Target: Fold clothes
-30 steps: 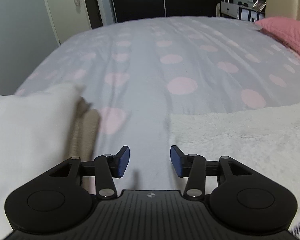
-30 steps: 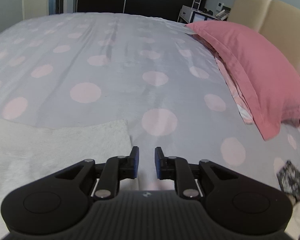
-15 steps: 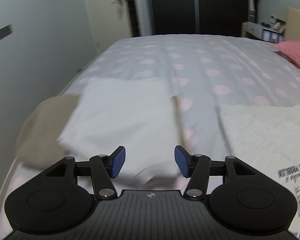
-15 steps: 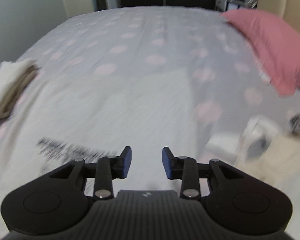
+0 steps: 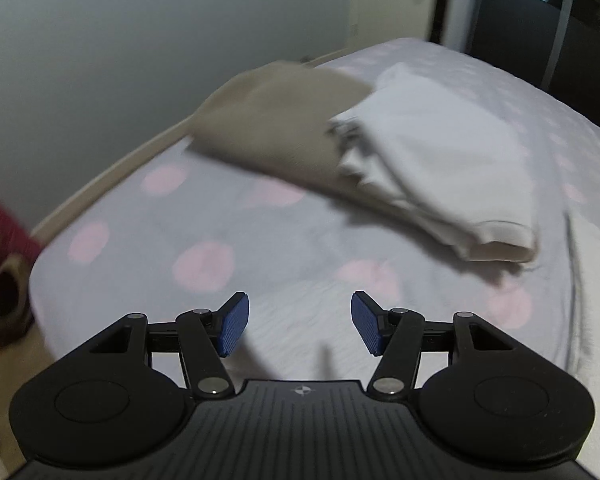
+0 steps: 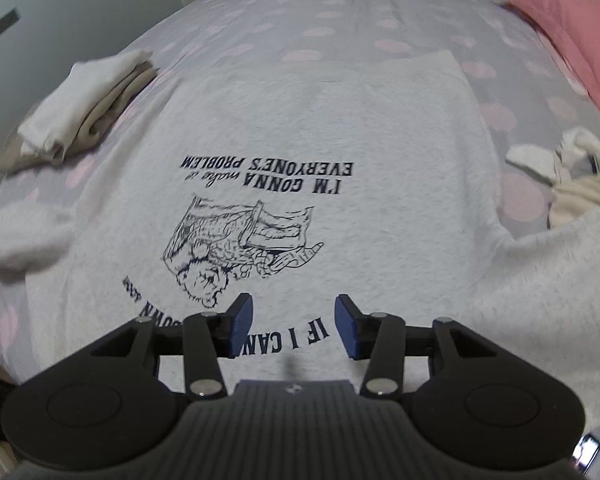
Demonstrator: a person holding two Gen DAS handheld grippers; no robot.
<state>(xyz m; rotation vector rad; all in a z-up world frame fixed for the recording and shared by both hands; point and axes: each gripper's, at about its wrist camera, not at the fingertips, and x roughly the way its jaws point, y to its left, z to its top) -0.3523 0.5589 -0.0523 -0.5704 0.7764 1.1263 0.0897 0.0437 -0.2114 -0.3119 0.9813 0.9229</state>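
A light grey sweatshirt [image 6: 332, 128] with a teddy-bear print and dark lettering is spread flat across the polka-dot bedspread [image 6: 300, 12], print side up and reading upside down from the right wrist view, so the neck end is probably nearest the camera. The right gripper [image 6: 294, 328] is held over the near part of the print with its jaws opening and nothing between them; the pads aren't touching fabric as far as can be seen. The left gripper [image 5: 299, 328] is also empty, jaws opening to a fairly wide gap, and is pointed at bare bedspread near the bed's corner. Beyond it a folded pile is seen, a white garment [image 5: 452, 152] stacked on a beige one [image 5: 276, 120], so some folding looks done already. A jumble of unfolded cream clothes [image 6: 572, 176] is left by the pink pillow [image 6: 568, 32]. The sweatshirt looks like thick fleecy knit: soft, floppy, not slippery, heavier than a tee, so it'll likely sag and drag if picked up at one point only. Best taken at both shoulders or at a sleeve cuff [image 6: 16, 236] and side seam together, pinching a single edge so both layers are caught. The sleeves should probably be folded in first.
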